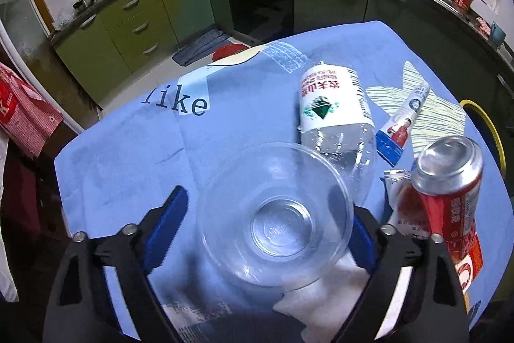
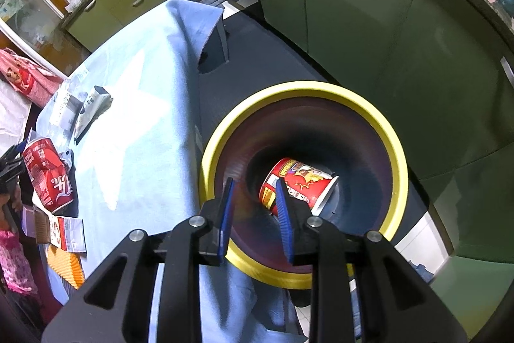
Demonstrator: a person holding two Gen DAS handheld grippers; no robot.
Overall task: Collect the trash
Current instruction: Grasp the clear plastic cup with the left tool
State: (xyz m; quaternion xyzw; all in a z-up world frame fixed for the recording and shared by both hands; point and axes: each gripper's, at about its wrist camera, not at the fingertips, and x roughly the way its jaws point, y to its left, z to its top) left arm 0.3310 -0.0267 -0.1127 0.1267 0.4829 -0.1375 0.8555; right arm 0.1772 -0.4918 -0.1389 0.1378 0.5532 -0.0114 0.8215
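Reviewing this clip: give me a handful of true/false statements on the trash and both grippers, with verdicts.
1. The left gripper is open around a clear plastic bowl. True.
2. The plastic bottle stands upright. False: it lies on its side on the blue tablecloth.
3. A red paper cup lies inside the yellow-rimmed bin. True.
4. The right gripper holds a soda can. False: it is open and empty above the bin.
5. The red can is already in the bin. False: it sits on the table near a toothpaste tube.
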